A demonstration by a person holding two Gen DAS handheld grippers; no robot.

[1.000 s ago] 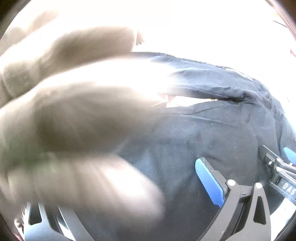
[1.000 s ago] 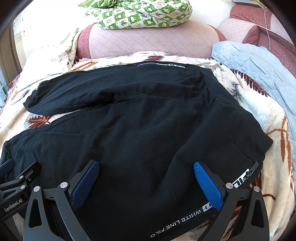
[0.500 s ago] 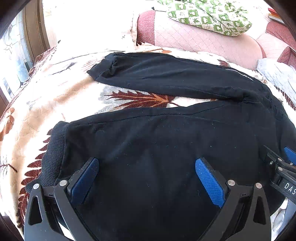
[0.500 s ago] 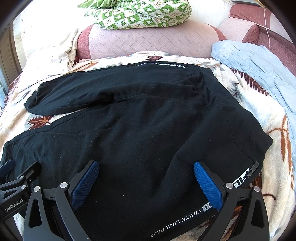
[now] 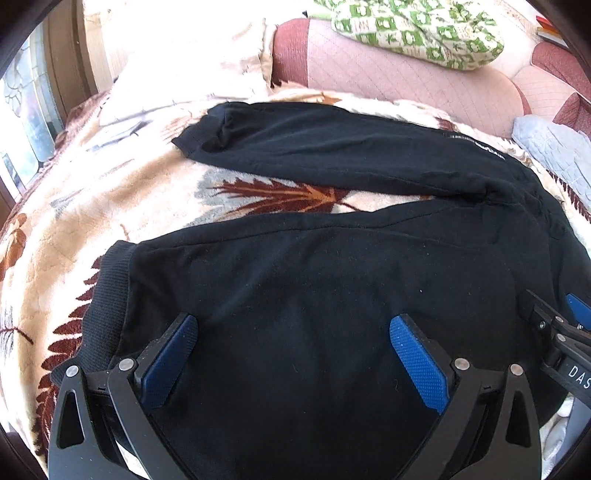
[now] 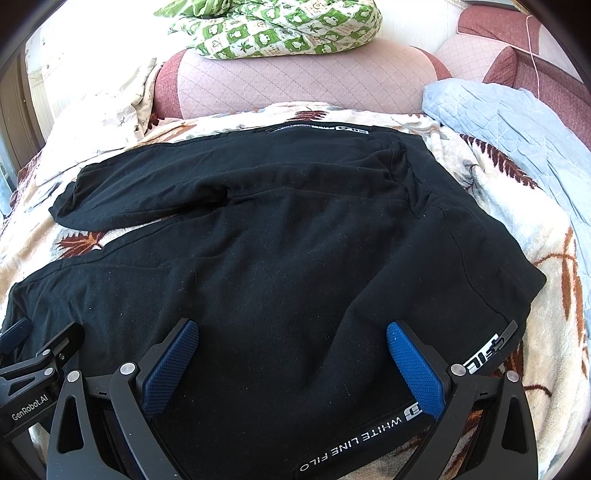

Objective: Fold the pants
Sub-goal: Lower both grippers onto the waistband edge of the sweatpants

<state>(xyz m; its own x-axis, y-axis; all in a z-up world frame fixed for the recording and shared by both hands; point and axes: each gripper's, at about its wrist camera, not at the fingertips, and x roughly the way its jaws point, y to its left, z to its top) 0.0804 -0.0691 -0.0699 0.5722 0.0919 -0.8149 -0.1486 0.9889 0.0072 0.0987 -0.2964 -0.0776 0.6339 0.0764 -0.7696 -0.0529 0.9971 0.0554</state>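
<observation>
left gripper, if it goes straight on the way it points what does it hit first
Probably the near leg of the black pants, which fills the space between the open fingers of the left gripper. Beyond it lie the leaf-print blanket and the far leg. Depth is unclear.

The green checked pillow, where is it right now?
The green checked pillow sits on top of the pink quilted sofa back, top centre in the right wrist view, beyond the black pants.

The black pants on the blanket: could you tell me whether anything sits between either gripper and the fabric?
Nothing visible does. The black pants lie spread directly beneath the open left gripper and open right gripper, with no other item on the fabric.
</observation>
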